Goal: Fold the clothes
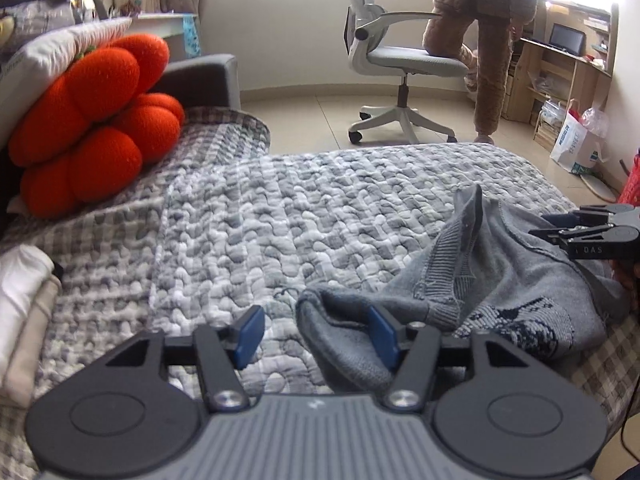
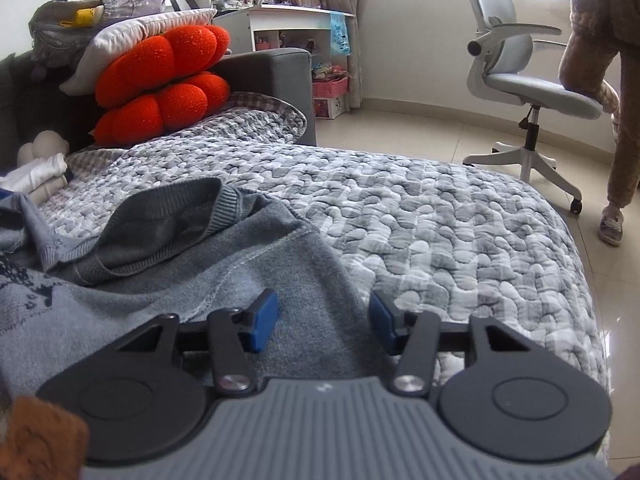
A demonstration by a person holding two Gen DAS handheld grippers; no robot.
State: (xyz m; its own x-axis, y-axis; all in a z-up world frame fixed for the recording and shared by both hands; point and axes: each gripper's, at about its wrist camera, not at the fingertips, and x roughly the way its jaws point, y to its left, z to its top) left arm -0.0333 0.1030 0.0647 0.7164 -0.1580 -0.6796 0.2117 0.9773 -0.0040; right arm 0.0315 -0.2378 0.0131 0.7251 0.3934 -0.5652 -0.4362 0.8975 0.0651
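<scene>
My landmark was the grey knit sweater (image 1: 500, 280), a soft heap of ribbed cuffs and flat jersey with a dark blue woven pattern, lying crumpled on the bed's quilt (image 1: 280, 220) toward its near right part. The quilt was puffy and pebbled, checked in grey and white.

Far to the left of the sweater lay one small stack of folded clothes (image 1: 24, 312), white on top and beige beneath, smooth and flat. Behind that, still left of the sweater, leaned two plush red cushions (image 1: 92, 128), lobed like flowers, against a white pillow (image 2: 132, 36); on the pillow sat one grey bag (image 2: 100, 12) with something yellow showing in its pocket, the rest of its contents hidden.

My left claw (image 1: 316, 338) stood released at the sweater's left end: its two blue pads were apart, one rounded cuff of the sleeve lying loose against the right pad, the left pad over bare quilt. My right claw (image 2: 324, 324) sat at the sweater's right side, its two blue pads also apart with the sweater's flat hem lying between them, unpinched as far as I could see.

Beyond the sweater, off the bed, stood one white swivel chair (image 1: 400, 56) with a grey mesh seat, and to its right a person in fuzzy brown clothes (image 1: 488, 40).
</scene>
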